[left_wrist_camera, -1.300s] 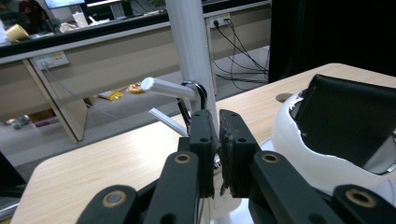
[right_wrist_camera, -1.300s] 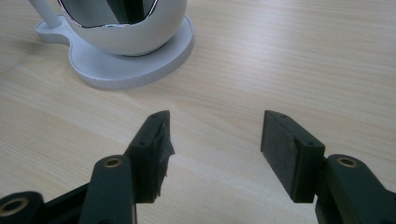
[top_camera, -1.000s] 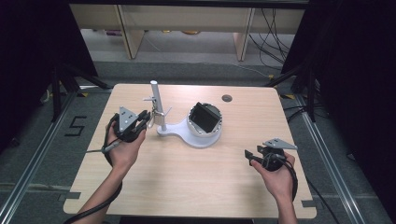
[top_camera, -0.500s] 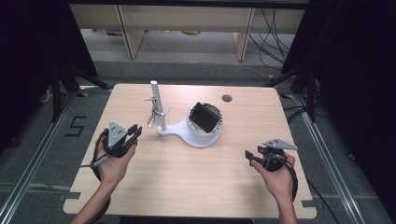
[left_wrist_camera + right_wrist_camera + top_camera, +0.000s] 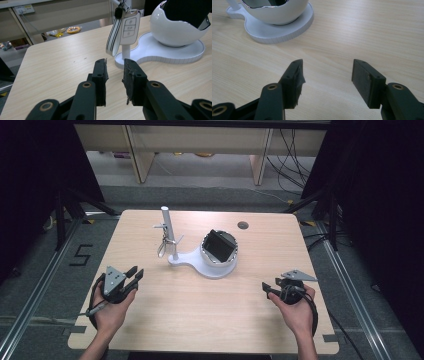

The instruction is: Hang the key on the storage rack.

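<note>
Key fob (image 5: 129, 28) hangs on a white-and-black strap (image 5: 112, 37) from the upright white post (image 5: 166, 232) of a white stand (image 5: 186, 260), at the far left-of-centre part of the wooden table (image 5: 210, 315); fob and strap hang against the post, clear of the stand's flat base. To the right on the same base sits a white cup-shaped holder (image 5: 219, 255) with a dark rectangular object (image 5: 219, 245) tilted inside it; what that object is cannot be told. Left gripper (image 5: 131, 276) is at the near left of the table, well apart from the stand, pointing toward the post and fob. In the left gripper view its jaws stand a short way apart with nothing between them; they have just been opening, and the pads (image 5: 130, 75) press on nothing. Right gripper (image 5: 267, 289) is at the near right, well apart from the stand, held low over bare tabletop. In the right gripper view its jaws are spread wide and empty, with the stand's base lying beyond them. A small round hole (image 5: 243, 225) sits in the tabletop far of the holder.
</note>
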Demonstrator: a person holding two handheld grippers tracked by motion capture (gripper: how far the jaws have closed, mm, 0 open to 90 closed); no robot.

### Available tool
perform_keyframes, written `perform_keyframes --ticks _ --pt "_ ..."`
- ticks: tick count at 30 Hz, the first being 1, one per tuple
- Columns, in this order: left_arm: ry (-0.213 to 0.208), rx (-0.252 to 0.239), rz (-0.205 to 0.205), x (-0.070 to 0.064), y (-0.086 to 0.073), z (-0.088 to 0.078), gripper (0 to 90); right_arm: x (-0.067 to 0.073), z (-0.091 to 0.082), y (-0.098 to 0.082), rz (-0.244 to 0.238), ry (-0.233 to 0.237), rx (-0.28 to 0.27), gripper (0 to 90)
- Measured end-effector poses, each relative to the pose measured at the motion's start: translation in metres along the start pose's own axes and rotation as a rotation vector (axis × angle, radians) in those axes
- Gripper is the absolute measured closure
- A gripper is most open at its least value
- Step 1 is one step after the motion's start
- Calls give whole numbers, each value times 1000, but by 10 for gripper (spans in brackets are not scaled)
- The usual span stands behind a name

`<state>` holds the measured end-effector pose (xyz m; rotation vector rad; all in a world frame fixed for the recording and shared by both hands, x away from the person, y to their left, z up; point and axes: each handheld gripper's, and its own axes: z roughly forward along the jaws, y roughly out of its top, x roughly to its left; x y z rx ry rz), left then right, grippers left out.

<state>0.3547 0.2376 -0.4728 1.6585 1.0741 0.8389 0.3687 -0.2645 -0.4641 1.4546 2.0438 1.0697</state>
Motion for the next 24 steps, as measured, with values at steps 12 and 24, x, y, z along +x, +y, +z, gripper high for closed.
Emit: perform_keyframes --ticks 12,24 --pt "-35 -61 -54 5 -36 -7 545 0 5 -7 -8 1 -3 438" --pt "-36 -48 -73 3 -50 -3 458 2 3 -7 -5 16 6 437"
